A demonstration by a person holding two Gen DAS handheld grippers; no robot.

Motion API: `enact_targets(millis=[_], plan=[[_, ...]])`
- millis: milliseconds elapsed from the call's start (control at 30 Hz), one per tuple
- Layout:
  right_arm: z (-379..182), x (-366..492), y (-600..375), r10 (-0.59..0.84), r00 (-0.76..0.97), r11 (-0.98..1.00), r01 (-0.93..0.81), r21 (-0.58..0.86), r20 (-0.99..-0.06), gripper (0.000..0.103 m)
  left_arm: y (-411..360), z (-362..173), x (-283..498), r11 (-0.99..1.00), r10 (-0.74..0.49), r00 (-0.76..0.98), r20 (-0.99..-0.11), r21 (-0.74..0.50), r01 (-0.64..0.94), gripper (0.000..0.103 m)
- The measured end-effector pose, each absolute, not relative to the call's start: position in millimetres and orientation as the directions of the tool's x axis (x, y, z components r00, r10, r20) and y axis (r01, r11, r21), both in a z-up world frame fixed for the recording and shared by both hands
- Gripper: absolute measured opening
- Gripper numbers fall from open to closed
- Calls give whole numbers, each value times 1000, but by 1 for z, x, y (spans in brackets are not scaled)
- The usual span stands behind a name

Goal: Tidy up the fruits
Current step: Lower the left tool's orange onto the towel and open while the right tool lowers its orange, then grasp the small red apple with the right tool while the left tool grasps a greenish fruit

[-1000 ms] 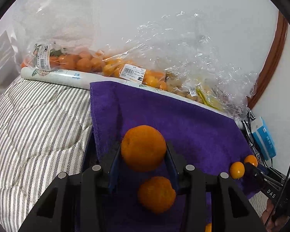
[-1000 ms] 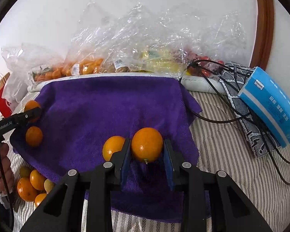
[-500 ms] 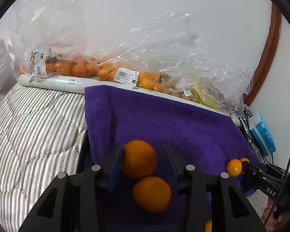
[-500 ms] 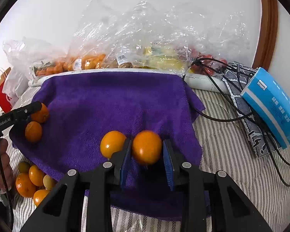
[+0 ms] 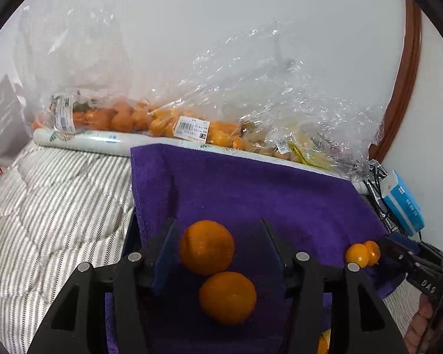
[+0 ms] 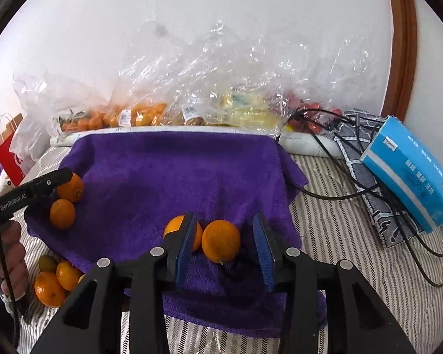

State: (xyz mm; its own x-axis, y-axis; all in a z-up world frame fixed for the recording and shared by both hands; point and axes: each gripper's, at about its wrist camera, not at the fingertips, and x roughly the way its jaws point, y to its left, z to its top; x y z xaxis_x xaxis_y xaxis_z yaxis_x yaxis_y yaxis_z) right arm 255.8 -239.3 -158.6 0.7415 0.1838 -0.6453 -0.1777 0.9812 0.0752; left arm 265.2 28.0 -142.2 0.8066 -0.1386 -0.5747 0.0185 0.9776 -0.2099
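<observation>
A purple towel [image 5: 280,200] lies spread on the striped bedding. My left gripper [image 5: 217,227] is low over the towel's near left part and its jaws are opening. An orange [image 5: 206,246] rests on the towel between them, clear of the right pad, and a second orange [image 5: 227,296] lies just in front of it. My right gripper [image 6: 224,224] is over the towel [image 6: 174,171] near its front right, jaws opening too. A smaller orange [image 6: 221,240] sits loose between the pads. Another orange [image 6: 174,227] lies just outside the left finger.
Clear plastic bags of fruit [image 6: 144,115] line the wall behind the towel. A blue tissue box [image 6: 407,171] and black cables [image 6: 339,194] lie to the right. Several oranges [image 6: 53,283] are piled off the towel's front left corner. A red paper bag [image 6: 10,153] stands far left.
Both grippers came down with their oranges to the towel. Both pairs of jaws have widened, so each orange now rests free on the cloth instead of being clamped.
</observation>
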Motion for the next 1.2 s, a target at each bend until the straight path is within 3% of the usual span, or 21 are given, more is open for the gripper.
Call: enact_targets(millis=[333, 900, 1200], plan=[[-133, 229, -223, 296, 717, 955, -235, 181, -631, 40, 35, -126, 249, 978, -114, 798, -591, -206, -13, 54], [-167, 177, -175, 259, 650, 959, -260, 111, -714, 31, 83, -144, 174, 988, -9, 813, -583, -130, -82, 57], [-178, 187, -162, 241, 630, 962, -255, 97, -738, 30, 76, -139, 172, 989, -44, 822, -568, -140, -44, 57]])
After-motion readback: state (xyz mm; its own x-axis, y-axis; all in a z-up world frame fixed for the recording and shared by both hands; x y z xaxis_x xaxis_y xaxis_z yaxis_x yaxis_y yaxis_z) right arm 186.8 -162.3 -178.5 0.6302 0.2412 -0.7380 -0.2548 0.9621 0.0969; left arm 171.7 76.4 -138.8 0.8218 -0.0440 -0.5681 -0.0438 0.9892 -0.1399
